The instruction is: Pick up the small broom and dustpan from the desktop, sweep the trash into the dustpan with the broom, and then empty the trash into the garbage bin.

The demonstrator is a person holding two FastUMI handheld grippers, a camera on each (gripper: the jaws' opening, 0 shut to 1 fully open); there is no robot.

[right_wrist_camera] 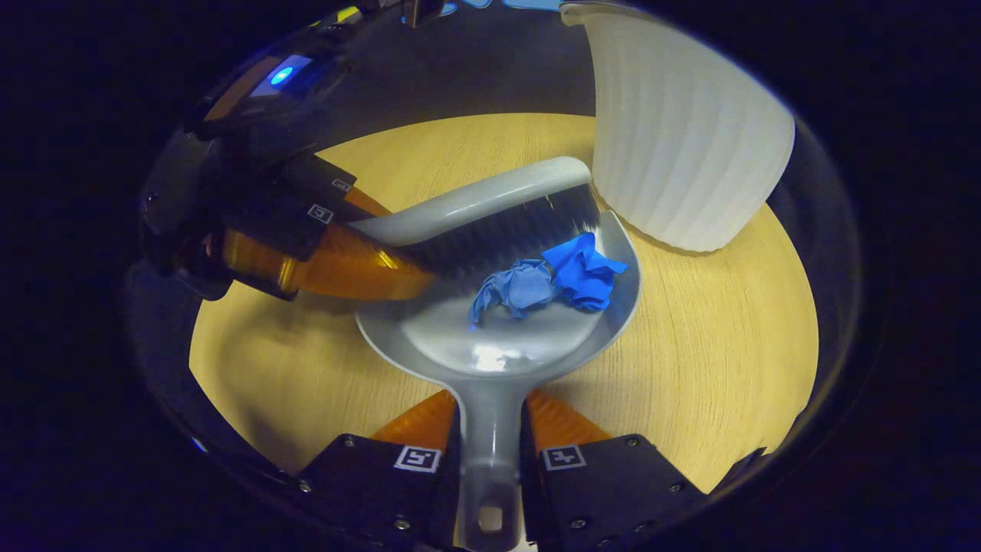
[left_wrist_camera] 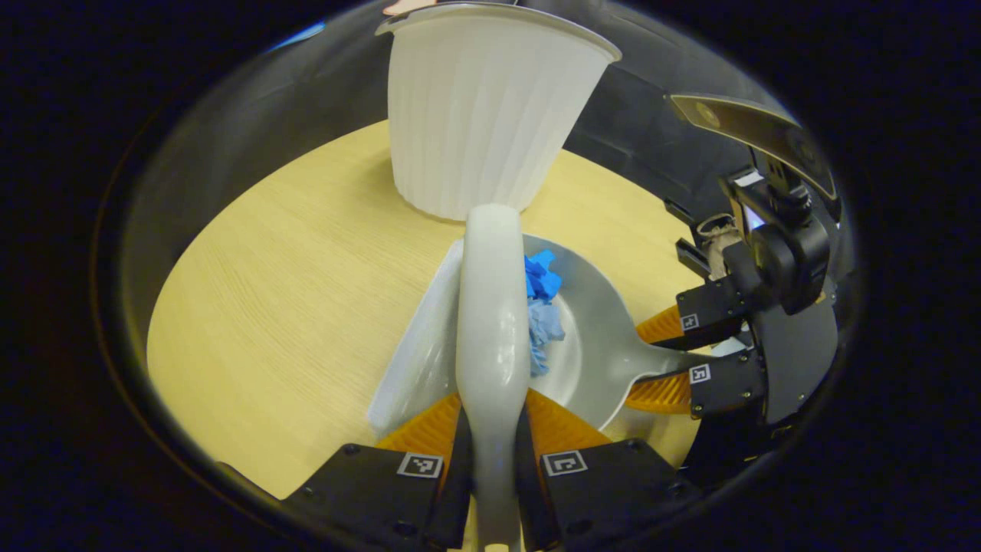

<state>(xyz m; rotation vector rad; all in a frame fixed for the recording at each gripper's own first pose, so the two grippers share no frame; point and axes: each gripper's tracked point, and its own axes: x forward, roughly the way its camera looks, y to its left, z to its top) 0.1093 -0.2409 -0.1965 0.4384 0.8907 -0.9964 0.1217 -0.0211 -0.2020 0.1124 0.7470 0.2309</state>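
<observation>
My left gripper (left_wrist_camera: 491,429) is shut on the pale broom handle (left_wrist_camera: 490,322), and the broom's dark bristles (right_wrist_camera: 498,238) rest inside the grey dustpan (right_wrist_camera: 498,345). Two crumpled blue paper scraps (right_wrist_camera: 548,282) lie in the pan beside the bristles; in the left gripper view the scraps (left_wrist_camera: 541,295) sit just right of the handle. My right gripper (right_wrist_camera: 490,437) is shut on the dustpan's handle (right_wrist_camera: 489,452). In the left gripper view the right gripper (left_wrist_camera: 693,349) holds the pan (left_wrist_camera: 598,345) from the right. The white ribbed garbage bin (left_wrist_camera: 475,115) stands just beyond the pan.
The round wooden tabletop (left_wrist_camera: 291,276) carries everything, with bare wood to the left in the left gripper view. Its far edge meets the dark booth wall. The bin (right_wrist_camera: 682,138) stands close to the pan's front lip on the right in the right gripper view.
</observation>
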